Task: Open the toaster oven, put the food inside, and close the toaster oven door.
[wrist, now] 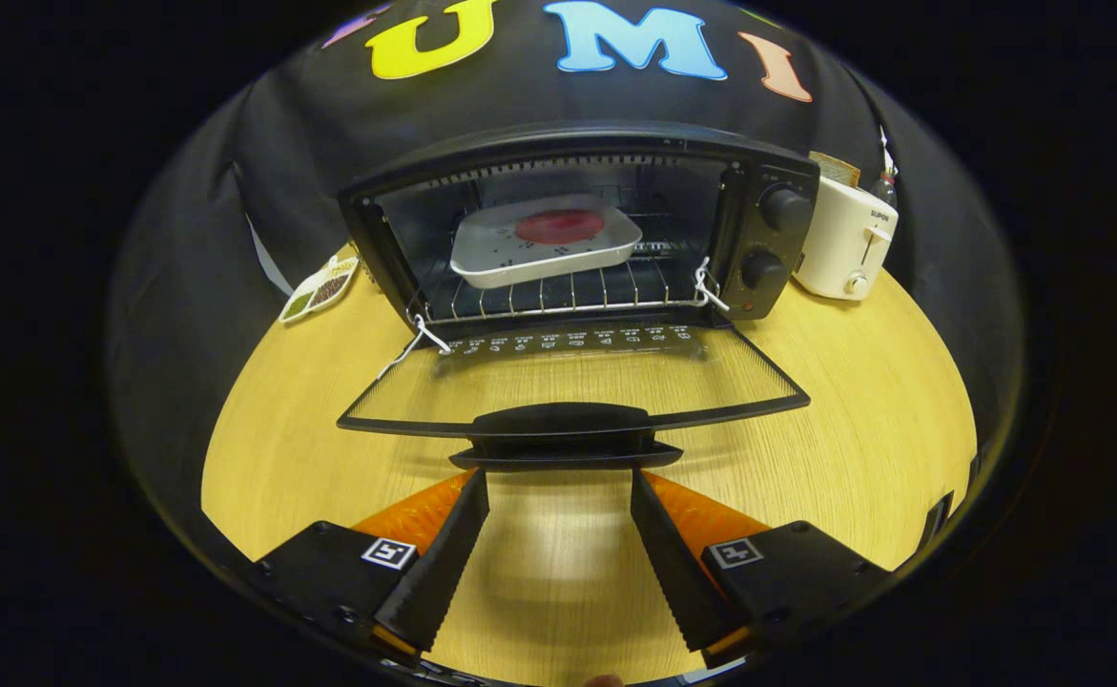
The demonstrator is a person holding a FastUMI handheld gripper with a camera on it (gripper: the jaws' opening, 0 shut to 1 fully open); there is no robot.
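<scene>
Wooden tabletop (pixel 854 382) carries, from left to right, a small packet (pixel 320 286), the toaster oven (pixel 582 224) and a white toaster (pixel 844 239). Inside the oven, the food (pixel 559 226) sits on a tray (pixel 482 258). The gripper (pixel 559 487) is spread wide, holding nothing, its tips just below the door handle (pixel 563 429). If only one finger catches the handle, the lowered door (pixel 572 377) could slip and drop back.
</scene>
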